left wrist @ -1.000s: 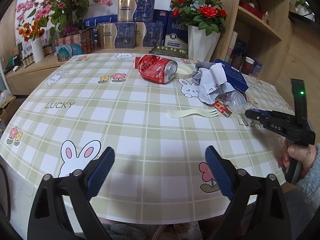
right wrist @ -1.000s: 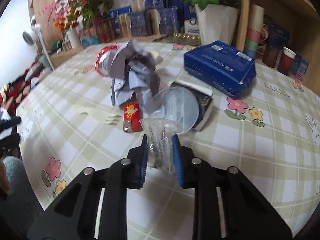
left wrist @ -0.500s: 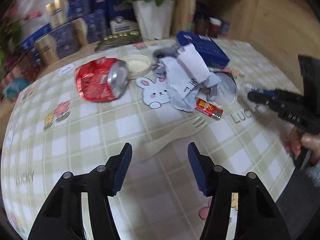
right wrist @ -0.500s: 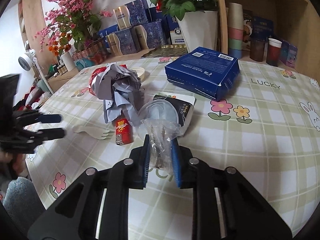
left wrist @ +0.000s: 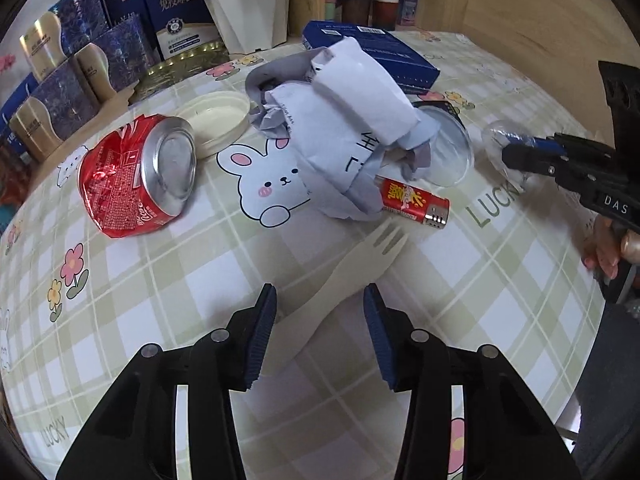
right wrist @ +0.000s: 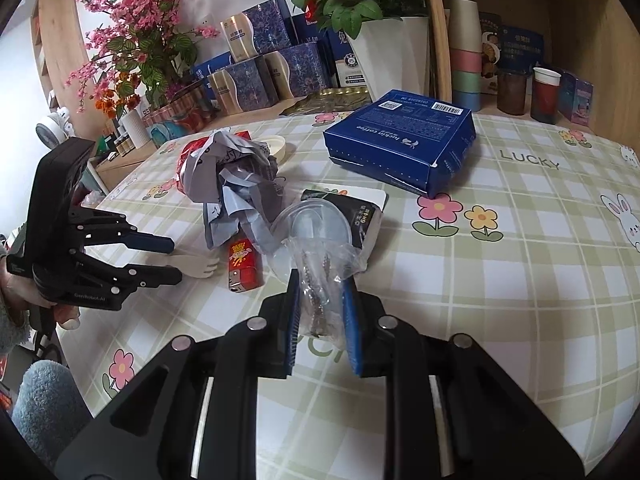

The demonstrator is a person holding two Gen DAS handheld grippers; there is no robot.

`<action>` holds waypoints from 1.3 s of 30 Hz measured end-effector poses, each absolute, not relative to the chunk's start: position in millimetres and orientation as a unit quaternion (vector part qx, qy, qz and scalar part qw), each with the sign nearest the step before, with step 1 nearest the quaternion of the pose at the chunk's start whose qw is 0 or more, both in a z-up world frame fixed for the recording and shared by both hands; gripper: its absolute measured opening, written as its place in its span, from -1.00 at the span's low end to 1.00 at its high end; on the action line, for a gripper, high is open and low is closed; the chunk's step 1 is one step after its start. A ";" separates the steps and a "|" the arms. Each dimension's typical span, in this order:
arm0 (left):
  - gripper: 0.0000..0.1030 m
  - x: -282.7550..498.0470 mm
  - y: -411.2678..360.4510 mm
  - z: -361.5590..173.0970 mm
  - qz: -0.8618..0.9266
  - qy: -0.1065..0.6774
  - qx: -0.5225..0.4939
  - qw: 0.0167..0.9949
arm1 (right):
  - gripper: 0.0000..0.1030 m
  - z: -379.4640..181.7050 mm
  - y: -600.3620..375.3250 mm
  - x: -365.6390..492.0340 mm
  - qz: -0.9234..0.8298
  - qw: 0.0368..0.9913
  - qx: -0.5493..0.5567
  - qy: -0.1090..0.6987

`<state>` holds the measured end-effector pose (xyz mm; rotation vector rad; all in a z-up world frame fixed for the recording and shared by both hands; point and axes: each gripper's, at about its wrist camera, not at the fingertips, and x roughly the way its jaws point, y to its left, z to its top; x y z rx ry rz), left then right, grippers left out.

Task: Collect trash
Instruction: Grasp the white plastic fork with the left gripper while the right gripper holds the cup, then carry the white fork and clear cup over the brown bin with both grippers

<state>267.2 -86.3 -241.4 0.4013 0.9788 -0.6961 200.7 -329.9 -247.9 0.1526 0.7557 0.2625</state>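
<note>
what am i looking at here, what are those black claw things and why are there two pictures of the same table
No robot: a person holds a two-finger gripper in each hand, and a camera on each looks along its fingers, hence two views. The left gripper, its jaws just closing, straddles a plastic fork without pinching it yet. The right gripper is shut on a clear bag of screws. On the checked tablecloth lie a crushed red can, crumpled paper, a red lighter, a clear lid and a blue box.
</note>
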 end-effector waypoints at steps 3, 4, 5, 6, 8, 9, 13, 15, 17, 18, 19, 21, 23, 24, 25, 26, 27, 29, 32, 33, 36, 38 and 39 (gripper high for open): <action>-0.70 267.9 -84.4 -238.5 -0.323 0.470 0.175 0.803 | -0.56 -248.0 -330.0 200.7 0.128 0.918 0.075 0.367; -0.75 269.7 -83.7 -237.4 -0.328 0.479 0.165 0.797 | -0.56 -248.4 -330.4 201.1 0.129 0.918 0.076 0.368; -0.76 269.2 -83.2 -236.5 -0.331 0.485 0.161 0.793 | -0.56 -248.6 -330.1 201.5 0.131 0.917 0.076 0.369; -0.76 265.0 -84.9 -236.2 -0.333 0.485 0.171 0.790 | -0.56 -248.7 -330.0 201.6 0.132 0.916 0.076 0.370; -0.76 255.8 -89.5 -236.8 -0.335 0.477 0.194 0.789 | -0.56 -249.3 -329.4 202.5 0.134 0.915 0.075 0.372; -0.76 252.0 -91.4 -237.1 -0.334 0.472 0.201 0.790 | -0.56 -249.5 -329.5 202.6 0.135 0.915 0.075 0.372; -0.77 252.1 -89.7 -237.4 -0.326 0.468 0.181 0.802 | -0.56 -249.9 -330.5 202.5 0.134 0.915 0.079 0.372; -0.78 253.6 -86.6 -236.1 -0.317 0.469 0.157 0.809 | -0.56 -249.9 -331.2 202.4 0.133 0.915 0.081 0.372; -0.96 251.3 -80.0 -232.0 -0.309 0.469 0.124 0.818 | -0.56 -250.0 -331.4 202.6 0.133 0.915 0.082 0.371; -0.96 249.7 -75.8 -229.6 -0.305 0.475 0.102 0.819 | -0.56 -250.3 -330.8 203.0 0.133 0.915 0.081 0.372; -0.96 247.5 -73.2 -227.7 -0.305 0.478 0.087 0.819 | -0.56 -250.6 -330.8 203.3 0.133 0.914 0.080 0.374; -0.96 240.7 -69.0 -222.9 -0.305 0.478 0.067 0.821 | -0.56 -250.8 -330.8 203.7 0.133 0.913 0.079 0.377; -0.96 231.0 -67.4 -218.7 -0.297 0.475 0.072 0.825 | -0.56 -250.5 -330.3 203.1 0.133 0.913 0.077 0.377; -0.96 227.1 -66.3 -217.1 -0.295 0.474 0.072 0.826 | -0.56 -250.4 -330.1 202.7 0.132 0.914 0.077 0.377; -0.96 224.5 -64.3 -215.5 -0.293 0.473 0.068 0.828 | -0.56 -250.2 -329.5 202.6 0.131 0.914 0.075 0.377; -0.96 221.2 -62.4 -214.4 -0.291 0.472 0.063 0.830 | -0.56 -250.1 -328.9 202.3 0.129 0.914 0.071 0.378; -0.96 216.1 -59.7 -212.2 -0.286 0.470 0.060 0.833 | -0.56 -250.1 -328.2 202.1 0.128 0.914 0.068 0.378; -0.96 207.9 -56.3 -208.2 -0.281 0.465 0.055 0.838 | -0.56 -249.2 -326.0 200.4 0.122 0.915 0.062 0.380; -0.96 190.9 -51.6 -196.0 -0.278 0.449 0.050 0.848 | -0.56 -246.1 -319.9 198.0 0.116 0.914 0.048 0.386; -0.96 186.1 -49.8 -192.8 -0.279 0.445 0.047 0.850 | -0.56 -243.8 -317.7 194.2 0.115 0.914 0.044 0.386; -0.96 167.6 -44.1 -180.0 -0.279 0.430 0.035 0.858 | -0.56 -234.4 -316.7 177.6 0.123 0.917 0.059 0.376; -0.96 153.0 -40.7 -171.6 -0.281 0.420 0.030 0.862 | -0.56 -227.5 -316.0 165.3 0.130 0.918 0.071 0.368; -0.96 145.8 -39.2 -168.2 -0.284 0.416 0.027 0.864 | -0.56 -222.1 -314.9 155.1 0.134 0.920 0.075 0.362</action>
